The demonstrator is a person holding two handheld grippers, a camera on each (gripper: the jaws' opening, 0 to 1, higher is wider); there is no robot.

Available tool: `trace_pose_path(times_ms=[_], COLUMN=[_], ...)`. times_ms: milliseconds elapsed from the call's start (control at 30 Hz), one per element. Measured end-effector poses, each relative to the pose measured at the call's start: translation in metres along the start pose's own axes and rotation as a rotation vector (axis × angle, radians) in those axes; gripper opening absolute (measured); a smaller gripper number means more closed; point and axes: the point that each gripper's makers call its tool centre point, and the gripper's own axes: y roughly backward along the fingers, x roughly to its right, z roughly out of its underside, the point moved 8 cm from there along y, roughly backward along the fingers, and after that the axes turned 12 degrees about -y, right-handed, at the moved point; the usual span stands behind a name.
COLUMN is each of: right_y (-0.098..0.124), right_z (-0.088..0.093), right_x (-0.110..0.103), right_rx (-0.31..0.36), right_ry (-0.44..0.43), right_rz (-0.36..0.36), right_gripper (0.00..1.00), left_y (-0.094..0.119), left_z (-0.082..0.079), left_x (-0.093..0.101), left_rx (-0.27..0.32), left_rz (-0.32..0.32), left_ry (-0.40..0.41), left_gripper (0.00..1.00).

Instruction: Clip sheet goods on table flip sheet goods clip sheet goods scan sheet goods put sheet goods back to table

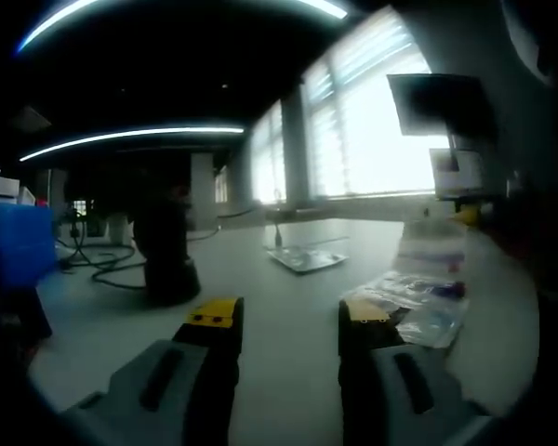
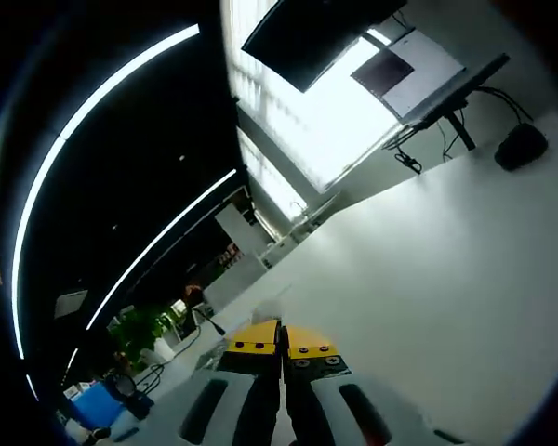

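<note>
Several clear plastic packets of sheet goods (image 1: 426, 299) lie in a loose heap on the white table (image 1: 288, 279), to the right of my left gripper (image 1: 289, 314). Its yellow-tipped jaws stand wide open over bare tabletop with nothing between them. Farther out lies a flat grey sheet (image 1: 305, 258). In the right gripper view, my right gripper (image 2: 283, 340) is shut, its yellow tips pressed together above the table (image 2: 428, 279). A faint pale blur (image 2: 272, 305) sits just past the tips; I cannot tell whether a thin sheet is pinched there.
A black stand-like object (image 1: 167, 255) rises at the left with cables (image 1: 102, 265) behind it, and a blue box (image 1: 19, 243) at the far left. A dark monitor (image 1: 439, 102) hangs by bright windows. The right gripper view has a monitor (image 2: 321, 37), a white screen (image 2: 411, 74) and a black round object (image 2: 521, 145).
</note>
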Motion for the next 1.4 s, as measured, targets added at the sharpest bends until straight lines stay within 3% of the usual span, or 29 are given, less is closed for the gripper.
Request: trace_pose_path(times_ms=[200,500,800,1100,1333,1400], right_y=[0.005,0.01,0.011,0.012,0.01,0.007], right_z=[0.002,0.009,0.012,0.008,-0.006,-0.008], right_x=[0.005,0.014,0.016,0.019,0.017,0.013], right_rx=[0.0,-0.026,-0.06,-0.034,-0.005,-0.025], right_ry=[-0.001,-0.071,-0.049,0.017,0.17,0.213], right_rz=[0.044,0.113,0.118,0.111,0.063,0.026], right_gripper=[0.0,0.0,0.01,0.2,0.35,0.41], left_y=[0.0,0.0,0.0,0.0,0.0,0.0], left_z=[0.0,0.0,0.0,0.0,0.0,0.0], left_x=[0.0,0.0,0.0,0.001,0.002,0.002], left_rx=[0.0,0.001,0.002,0.002,-0.001,0.0], left_rz=[0.001,0.002,0.001,0.004,0.006,0.004], left_ry=[0.0,-0.002,-0.004,-0.004,-0.022,-0.018], left_gripper=[0.33,0.33,0.33,0.33,0.33,0.33])
